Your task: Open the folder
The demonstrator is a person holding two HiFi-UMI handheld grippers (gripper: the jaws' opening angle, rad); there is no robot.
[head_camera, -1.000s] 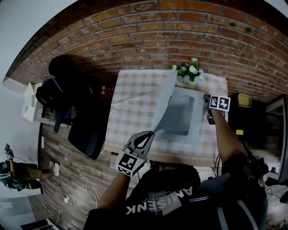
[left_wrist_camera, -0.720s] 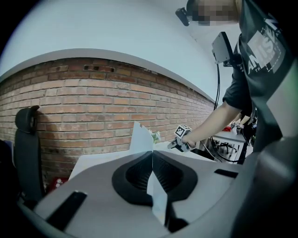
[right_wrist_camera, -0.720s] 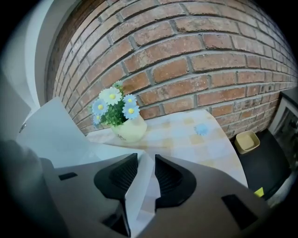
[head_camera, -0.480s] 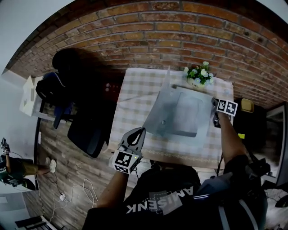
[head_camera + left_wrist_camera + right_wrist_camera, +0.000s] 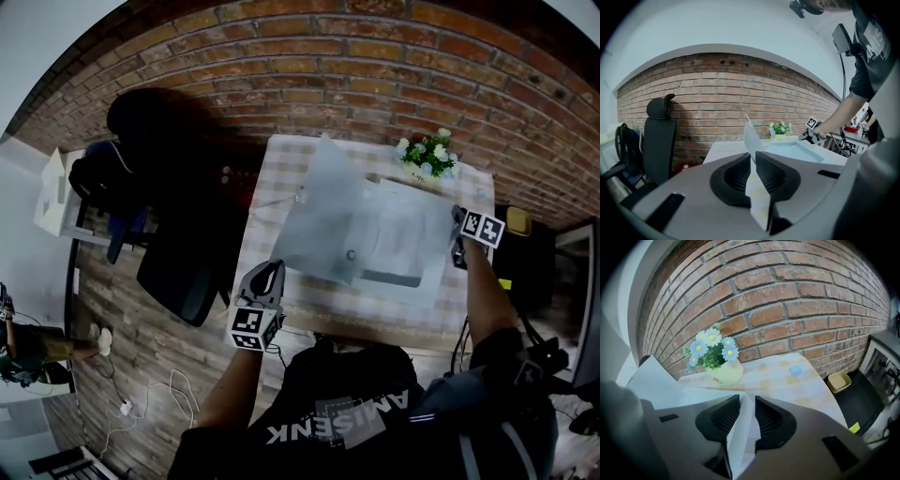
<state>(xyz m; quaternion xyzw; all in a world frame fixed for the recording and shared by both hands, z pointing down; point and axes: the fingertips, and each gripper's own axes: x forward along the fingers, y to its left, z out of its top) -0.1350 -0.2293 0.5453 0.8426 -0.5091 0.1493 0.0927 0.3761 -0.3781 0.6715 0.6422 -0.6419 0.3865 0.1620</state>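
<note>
The pale grey folder lies open on the checked table (image 5: 286, 164). Its cover (image 5: 319, 220) is swung over to the left, and its back half (image 5: 408, 239) lies flat with papers on it. My left gripper (image 5: 269, 272) is at the table's front left, and the cover's corner (image 5: 749, 140) runs between its pads. Those jaws have just been opening a little and still touch the sheet. My right gripper (image 5: 458, 251) grips the folder's right edge (image 5: 743, 427). Its jaws have just been closing on it.
A yellow pot of daisies (image 5: 427, 155) stands at the table's far right corner, close to the folder. A black office chair (image 5: 178, 272) stands left of the table. A brick wall runs behind. A small yellow bin (image 5: 839, 379) sits on the floor to the right.
The left gripper has carried the cover from standing upright over to the left and down, so the folder now lies spread open. The right gripper has stayed at the right edge.
</note>
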